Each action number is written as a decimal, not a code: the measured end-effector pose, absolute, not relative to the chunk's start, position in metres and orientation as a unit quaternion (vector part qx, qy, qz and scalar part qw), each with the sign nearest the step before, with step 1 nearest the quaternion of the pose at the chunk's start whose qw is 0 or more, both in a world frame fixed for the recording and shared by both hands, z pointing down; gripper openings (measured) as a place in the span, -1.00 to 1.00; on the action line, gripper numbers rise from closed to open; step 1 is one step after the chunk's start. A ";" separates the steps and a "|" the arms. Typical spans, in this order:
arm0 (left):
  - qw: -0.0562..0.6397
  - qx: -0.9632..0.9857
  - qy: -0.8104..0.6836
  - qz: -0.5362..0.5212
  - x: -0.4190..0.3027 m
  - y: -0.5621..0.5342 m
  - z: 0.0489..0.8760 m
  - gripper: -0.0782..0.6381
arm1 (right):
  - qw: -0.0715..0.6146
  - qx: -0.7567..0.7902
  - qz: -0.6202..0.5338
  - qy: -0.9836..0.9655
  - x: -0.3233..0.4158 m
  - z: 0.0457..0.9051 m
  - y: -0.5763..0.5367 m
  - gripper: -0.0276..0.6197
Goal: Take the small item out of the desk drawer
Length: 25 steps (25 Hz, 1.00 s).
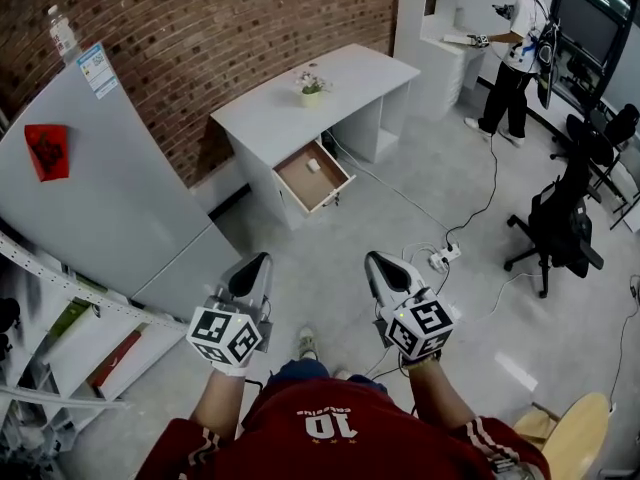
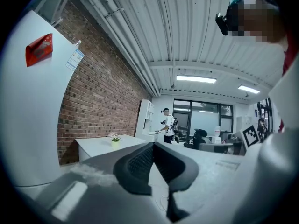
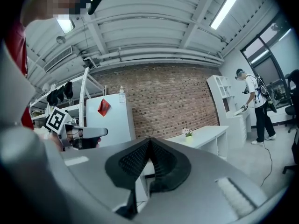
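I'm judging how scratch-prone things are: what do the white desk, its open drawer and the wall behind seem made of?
White desk: probably painted or laminated board, smooth and matt, with an even top and crisp edges.
Open drawer: white front, brown floor that looks like wood or fibreboard; which, I cannot tell.
Wall: rough red-brown brick with pale mortar lines.

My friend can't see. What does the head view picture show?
The left gripper and right gripper, both shut and empty, point toward a white desk whose drawer is open, a small item inside. A grey fridge stands left.
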<state>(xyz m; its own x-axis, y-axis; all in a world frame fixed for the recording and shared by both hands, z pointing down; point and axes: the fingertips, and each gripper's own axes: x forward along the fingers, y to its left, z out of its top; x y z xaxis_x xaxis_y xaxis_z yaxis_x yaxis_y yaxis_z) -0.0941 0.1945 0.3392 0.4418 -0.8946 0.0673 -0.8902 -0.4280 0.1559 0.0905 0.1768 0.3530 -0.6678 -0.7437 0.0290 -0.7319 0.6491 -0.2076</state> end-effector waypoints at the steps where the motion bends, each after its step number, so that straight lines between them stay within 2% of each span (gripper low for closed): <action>1: 0.086 0.846 -0.527 -0.013 -0.095 0.191 0.341 -0.77 | 0.027 -0.408 -0.103 0.907 0.089 0.355 0.173 -0.91; 25: 0.096 0.869 -0.484 -0.037 -0.149 -0.005 0.340 -0.77 | 0.004 -0.447 -0.082 0.891 0.025 0.340 -0.001 -0.91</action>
